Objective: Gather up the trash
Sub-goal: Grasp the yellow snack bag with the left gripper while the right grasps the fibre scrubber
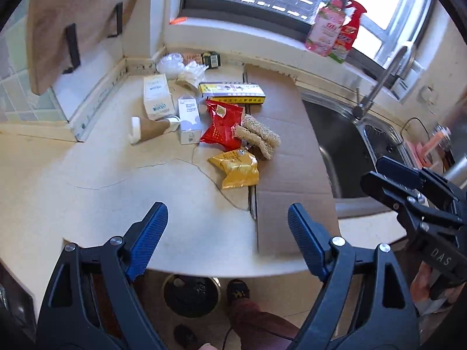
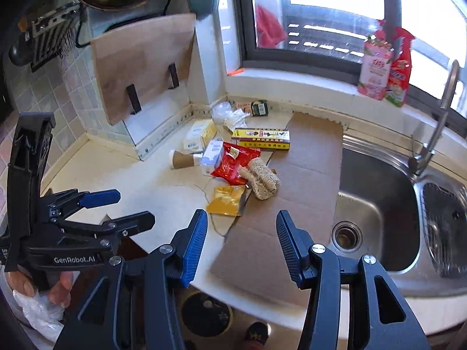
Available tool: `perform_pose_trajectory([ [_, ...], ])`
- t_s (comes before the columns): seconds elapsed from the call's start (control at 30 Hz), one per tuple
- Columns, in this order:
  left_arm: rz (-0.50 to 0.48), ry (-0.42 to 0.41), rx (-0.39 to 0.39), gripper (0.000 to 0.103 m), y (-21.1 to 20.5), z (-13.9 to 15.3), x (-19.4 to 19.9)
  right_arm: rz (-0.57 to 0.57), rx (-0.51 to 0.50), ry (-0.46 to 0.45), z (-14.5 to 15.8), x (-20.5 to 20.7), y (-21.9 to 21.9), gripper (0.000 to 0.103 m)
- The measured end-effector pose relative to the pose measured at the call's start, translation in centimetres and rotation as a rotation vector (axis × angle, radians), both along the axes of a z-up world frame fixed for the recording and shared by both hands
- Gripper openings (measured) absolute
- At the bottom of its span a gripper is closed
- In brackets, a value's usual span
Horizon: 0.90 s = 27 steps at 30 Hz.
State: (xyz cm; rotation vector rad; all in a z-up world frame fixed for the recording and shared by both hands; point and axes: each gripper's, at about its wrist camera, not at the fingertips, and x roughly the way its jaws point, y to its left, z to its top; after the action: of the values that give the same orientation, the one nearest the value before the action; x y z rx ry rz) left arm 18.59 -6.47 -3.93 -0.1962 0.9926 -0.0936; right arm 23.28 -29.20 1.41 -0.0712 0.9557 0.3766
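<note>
The cardboard sheet (image 1: 292,157) lying flat on the counter (image 1: 87,180) serves as landmark: the steel sink (image 2: 379,204) borders its right edge, and only the right wrist view shows the drain and the drying basket beyond it, plus a tiled wall with a hanging pan. The left wrist view alone shows a shoe and a dark round bin (image 1: 189,294) on the floor below the counter's edge. The trash clusters at the sheet's left edge: a long yellow box (image 1: 232,91) with unreadable print lies across the sheet's far corner, its long axis running left to right; nearer sit a red packet (image 1: 223,125), a loofah scrubber (image 1: 258,138) and a yellow packet (image 1: 235,167), with white cartons and a tipped paper cup (image 1: 149,129) farther left. The left gripper (image 1: 227,221), lettered "GenRobot.AI" in the right view, and the right gripper (image 2: 242,230), lettered "DAS" in the left view, both hang above the sheet's near end, jaws wide apart and holding nothing.
</note>
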Motion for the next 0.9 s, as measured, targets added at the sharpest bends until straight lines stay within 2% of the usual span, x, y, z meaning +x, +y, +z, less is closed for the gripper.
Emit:
perform_pose_trajectory([
  [0.23, 0.066, 0.118, -0.024, 0.082, -2.1, -5.1, 7.4, 0.06, 0.036, 0.108, -6.5, 8.8, -2.7, 0.05],
  [0.4, 0.112, 0.201, -0.058, 0.082, -2.8, -9.0, 10.4, 0.092, 0.065, 0.172, -10.3, 13.4, -3.7, 0.05],
  [0.57, 0.159, 0.242, -0.067, 0.081, -3.2, -11.3, 11.9, 0.129, 0.082, 0.225, -13.5, 16.2, -3.1, 0.05],
  [0.67, 0.184, 0.26, -0.079, 0.076, -3.0, -12.3, 12.7, 0.147, 0.088, 0.247, -14.9, 17.2, -2.1, 0.05],
  [0.9, 0.228, 0.285, -0.122, 0.056, -2.4, -13.6, 13.6, 0.19, 0.07, 0.277, -17.8, 19.7, 0.2, 0.05],
])
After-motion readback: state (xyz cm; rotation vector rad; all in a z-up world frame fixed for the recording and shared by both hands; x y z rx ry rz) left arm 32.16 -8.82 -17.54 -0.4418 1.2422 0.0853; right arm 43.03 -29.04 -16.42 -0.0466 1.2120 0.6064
